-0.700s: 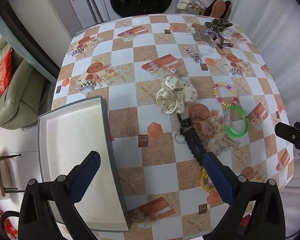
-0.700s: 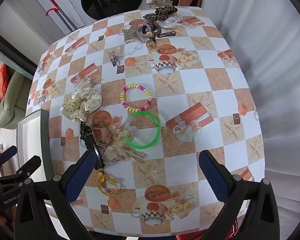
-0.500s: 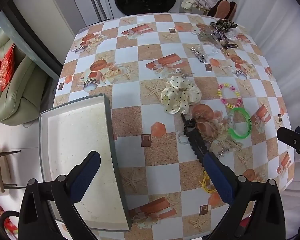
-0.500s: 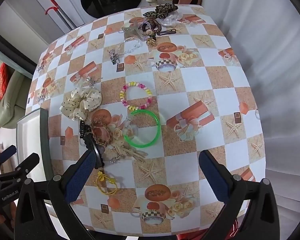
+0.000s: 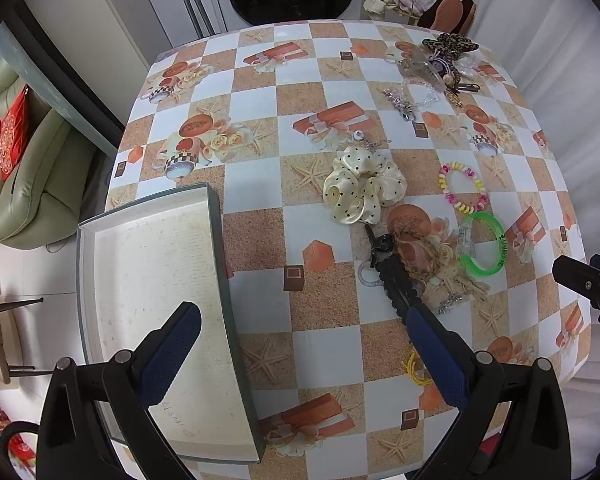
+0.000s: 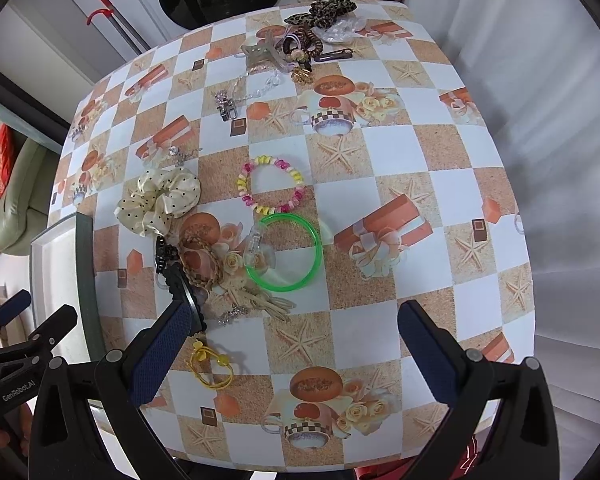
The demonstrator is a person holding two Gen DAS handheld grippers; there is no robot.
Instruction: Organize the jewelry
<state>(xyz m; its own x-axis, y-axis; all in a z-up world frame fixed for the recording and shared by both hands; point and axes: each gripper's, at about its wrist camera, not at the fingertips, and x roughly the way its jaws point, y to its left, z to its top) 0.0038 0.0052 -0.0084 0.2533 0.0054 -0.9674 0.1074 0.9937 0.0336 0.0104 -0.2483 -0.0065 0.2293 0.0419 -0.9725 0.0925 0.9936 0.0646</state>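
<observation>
Jewelry and hair pieces lie scattered on a checkered tablecloth. A cream polka-dot scrunchie [image 5: 362, 190] [image 6: 158, 200], a pink and yellow bead bracelet [image 5: 464, 192] [image 6: 272, 186], a green bangle [image 5: 483, 249] [image 6: 284, 256], a black hair clip [image 5: 396, 280] [image 6: 178, 276] and a yellow hair tie [image 6: 211, 364] sit mid-table. A shallow white box [image 5: 156, 312] [image 6: 54, 272] lies at the left. My left gripper [image 5: 300, 332] hovers open over the box's right edge and the cloth. High above the near table, my right gripper [image 6: 296, 332] is open. Neither holds anything.
A heap of clips, chains and a leopard-print bow [image 5: 450, 46] [image 6: 324, 12] lies at the far right corner. A silver chain with a clasp [image 6: 228, 106] is nearby. A green sofa [image 5: 32, 184] stands left of the table, white curtains [image 6: 560, 120] at the right.
Both views have drifted slightly; the table looks a little further away and more centred in the left view. The items on the cloth have not moved. Both grippers stay open.
</observation>
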